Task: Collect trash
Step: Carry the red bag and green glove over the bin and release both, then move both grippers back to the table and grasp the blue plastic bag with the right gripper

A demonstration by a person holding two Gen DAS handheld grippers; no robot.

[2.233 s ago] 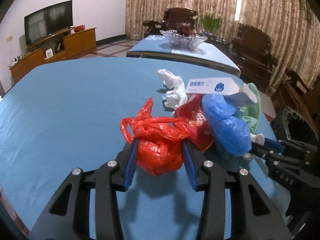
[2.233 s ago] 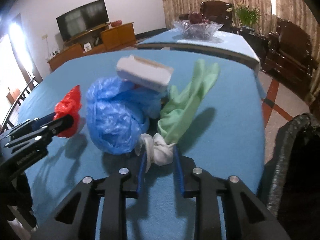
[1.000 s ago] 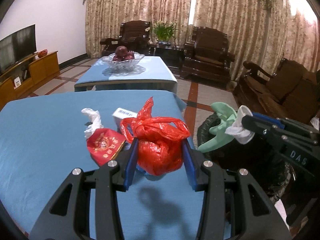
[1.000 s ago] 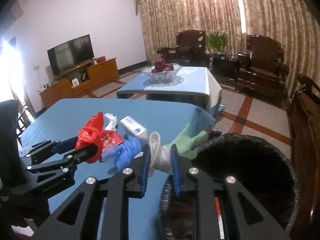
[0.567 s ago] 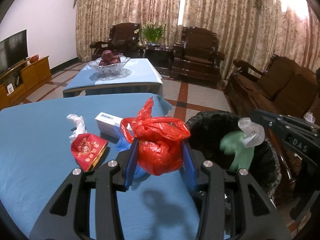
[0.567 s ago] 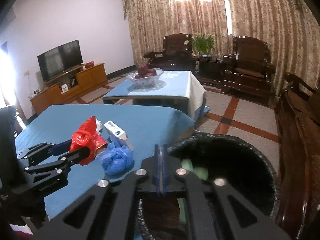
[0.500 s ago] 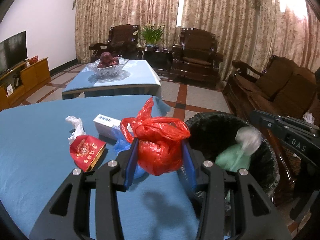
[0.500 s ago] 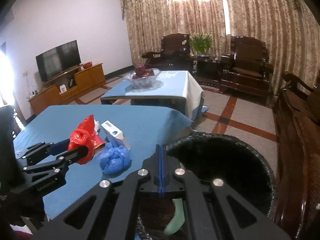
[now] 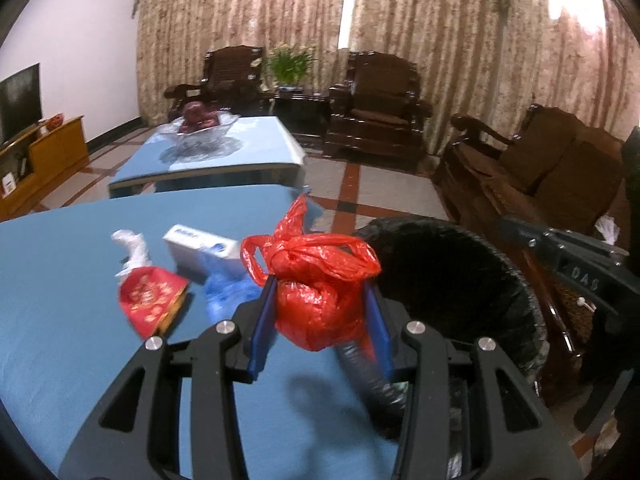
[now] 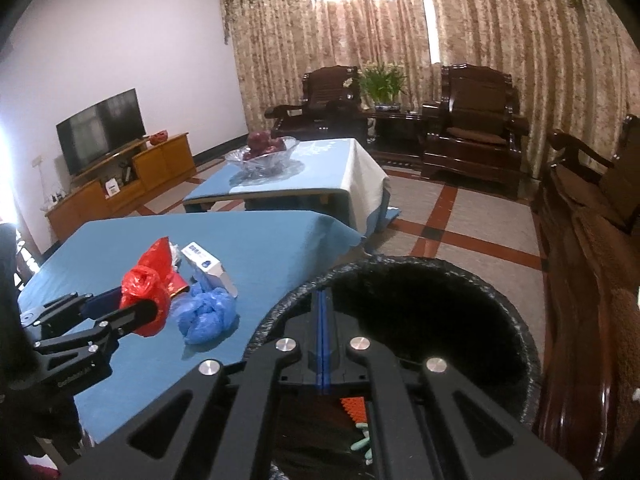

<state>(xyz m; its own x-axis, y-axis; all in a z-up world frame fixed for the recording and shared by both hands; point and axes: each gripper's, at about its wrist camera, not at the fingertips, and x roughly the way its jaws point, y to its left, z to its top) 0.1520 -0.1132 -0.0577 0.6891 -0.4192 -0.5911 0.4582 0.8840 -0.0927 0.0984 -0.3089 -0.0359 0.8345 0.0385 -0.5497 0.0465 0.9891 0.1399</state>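
Beside the bin (image 9: 520, 280), left tongs (image 9: 320, 320) clamp the red bag (image 9: 320, 304); right tongs (image 10: 323, 344) closed, empty — release early and it lands outside.

A knotted red bag (image 9: 320, 300) is held off the table (image 9: 60, 280), just beside the bin (image 9: 520, 320) rim. The bin (black-lined, round) stands at the table's corner. Left on the table, nearer the bin first: a crumpled blue bag (image 10: 208, 316), a white box (image 10: 208, 268) leaning on it, a red packet (image 9: 152, 296), a white scrap (image 9: 132, 244).
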